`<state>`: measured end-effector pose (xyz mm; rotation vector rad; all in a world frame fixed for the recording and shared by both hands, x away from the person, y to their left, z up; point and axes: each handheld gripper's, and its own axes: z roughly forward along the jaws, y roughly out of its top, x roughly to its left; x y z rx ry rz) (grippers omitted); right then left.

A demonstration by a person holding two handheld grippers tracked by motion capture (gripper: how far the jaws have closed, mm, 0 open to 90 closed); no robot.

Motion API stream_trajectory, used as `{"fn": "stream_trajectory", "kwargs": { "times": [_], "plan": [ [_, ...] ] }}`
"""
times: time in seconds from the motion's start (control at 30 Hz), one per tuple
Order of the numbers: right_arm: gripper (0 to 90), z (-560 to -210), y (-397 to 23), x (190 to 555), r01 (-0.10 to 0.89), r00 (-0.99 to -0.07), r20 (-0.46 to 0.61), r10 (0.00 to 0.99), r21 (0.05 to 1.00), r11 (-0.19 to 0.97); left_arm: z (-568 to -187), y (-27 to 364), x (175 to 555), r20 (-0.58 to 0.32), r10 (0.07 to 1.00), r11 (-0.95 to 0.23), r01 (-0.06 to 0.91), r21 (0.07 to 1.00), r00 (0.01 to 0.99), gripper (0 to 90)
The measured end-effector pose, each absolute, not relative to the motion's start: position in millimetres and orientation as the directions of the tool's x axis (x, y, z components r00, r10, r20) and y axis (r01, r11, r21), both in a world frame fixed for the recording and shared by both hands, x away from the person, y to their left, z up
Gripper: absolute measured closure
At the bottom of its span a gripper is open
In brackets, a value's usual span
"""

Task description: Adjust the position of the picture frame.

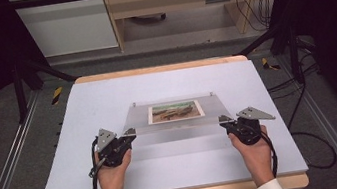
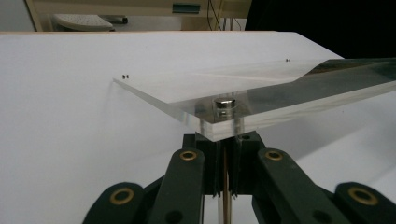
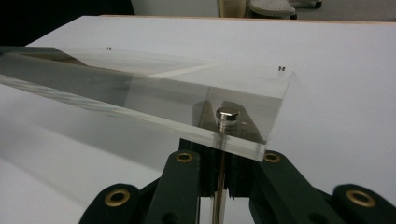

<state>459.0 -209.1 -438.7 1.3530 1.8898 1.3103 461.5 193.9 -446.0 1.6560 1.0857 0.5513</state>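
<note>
Both grippers are pinching near corners of the clear acrylic sheet [image 1: 176, 123]: our left gripper [image 1: 129, 133] is pressed together on the near left corner, and our right gripper [image 1: 225, 119] on the near right one. In each gripper view the jaws sit tight together under the corner, right below a small metal stud, left [image 2: 224, 106] and right [image 3: 227, 116], that passes through the plate.

We judge that we are mid-lift. The near edge of the sheet is raised off the white tabletop [image 1: 106, 98], while the far edge, with its two small far pins [image 1: 134, 104], looks low, close to or resting on the surface. A photo print [image 1: 175, 111] shows through the sheet, lying flat beneath it as far as we can tell.

Next we would need both hands to move together at equal height, so the plate neither twists nor slips from the narrow grip, and so the far edge does not drag across the print.
</note>
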Motion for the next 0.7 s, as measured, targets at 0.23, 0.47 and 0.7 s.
{"fn": "stream_trajectory", "kwargs": {
  "times": [0.23,0.47,0.7],
  "plan": [
    [84.1,-441.3,-209.3,457.7,0.468,-0.405,0.15,0.902,0.881,0.064,-448.6,193.8,459.7,-0.148,0.862,-0.066,0.396,0.916,0.486,83.5],
    [84.2,-446.0,-209.6,455.4,0.49,-0.408,0.152,0.9,0.868,0.076,-453.1,193.4,457.6,-0.142,0.862,-0.081,0.41,0.909,0.486,83.6],
    [84.2,-451.0,-209.9,453.7,0.508,-0.411,0.155,0.899,0.857,0.084,-458.0,193.5,455.6,-0.14,0.861,-0.097,0.429,0.898,0.489,83.7]
  ]
}}
